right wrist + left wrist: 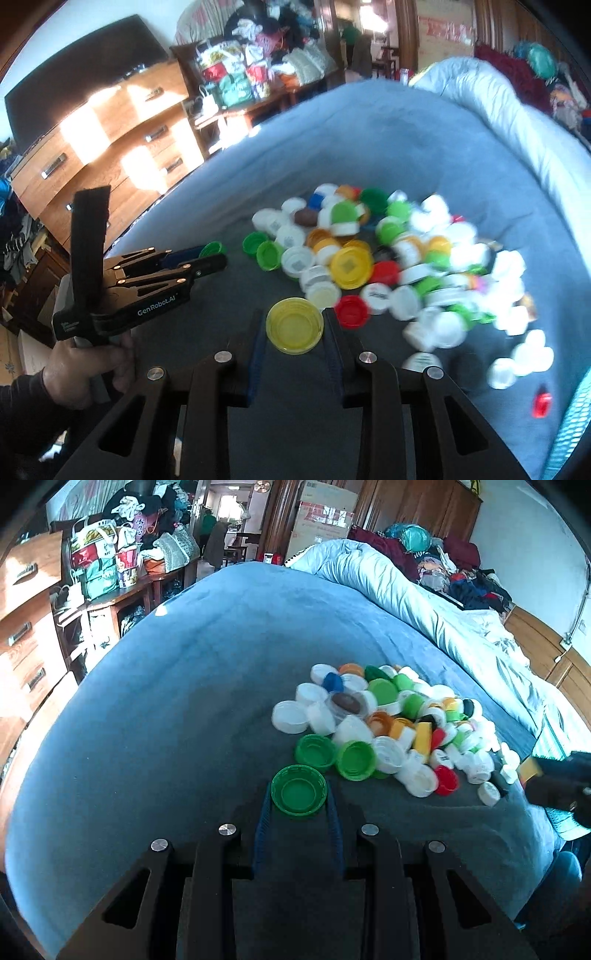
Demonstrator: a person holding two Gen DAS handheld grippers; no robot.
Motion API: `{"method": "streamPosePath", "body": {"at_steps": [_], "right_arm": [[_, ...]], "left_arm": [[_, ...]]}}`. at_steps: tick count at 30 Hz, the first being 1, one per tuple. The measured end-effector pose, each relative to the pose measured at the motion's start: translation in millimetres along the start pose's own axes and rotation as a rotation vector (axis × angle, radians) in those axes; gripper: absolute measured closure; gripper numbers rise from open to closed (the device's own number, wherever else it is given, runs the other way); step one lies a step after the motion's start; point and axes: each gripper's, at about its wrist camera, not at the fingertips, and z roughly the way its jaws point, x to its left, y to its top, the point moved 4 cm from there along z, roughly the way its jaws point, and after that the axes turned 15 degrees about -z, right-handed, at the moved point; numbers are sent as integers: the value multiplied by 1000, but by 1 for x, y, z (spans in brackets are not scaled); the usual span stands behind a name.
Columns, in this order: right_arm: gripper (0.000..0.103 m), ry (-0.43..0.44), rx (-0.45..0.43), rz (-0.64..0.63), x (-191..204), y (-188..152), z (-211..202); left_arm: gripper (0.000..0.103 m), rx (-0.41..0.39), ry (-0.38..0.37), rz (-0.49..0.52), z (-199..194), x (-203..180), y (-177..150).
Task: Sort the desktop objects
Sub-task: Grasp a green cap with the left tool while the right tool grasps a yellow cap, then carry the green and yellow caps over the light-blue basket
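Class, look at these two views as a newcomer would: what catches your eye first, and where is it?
A bright heap of caps on the blue blanket. In front, the left hand-held gripper grips a green cap, and the right hand-held gripper grips a yellow cap.

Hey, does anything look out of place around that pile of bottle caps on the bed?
One small red piece lies alone on the blue blanket, apart from the cap pile, near the right wrist view's lower right edge. Otherwise nothing stands out.
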Motion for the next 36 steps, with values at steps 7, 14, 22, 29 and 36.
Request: {"method": "streamPosePath", "body": {"at_steps": [7,14,22,29,36], "right_arm": [[71,-57,-49,52,-26,-20,-49],[71,-97,-124,86,-44,-29,-94],[71,-136,-180,68,-50,-28,-128],[70,-166,-183,60,-52,-43,-156],[70,-213,-201,88,-72,-61,-173]], "left_arm": [[78,-10,-18,73,-30,-63,1],[78,-2,-18,143,-39,-110,-4],[78,-4,-35,228,-45,-161,-10],[78,10,-60,281,-48,-201,-21],[78,15,-61,341,-49,-233,-25]]}}
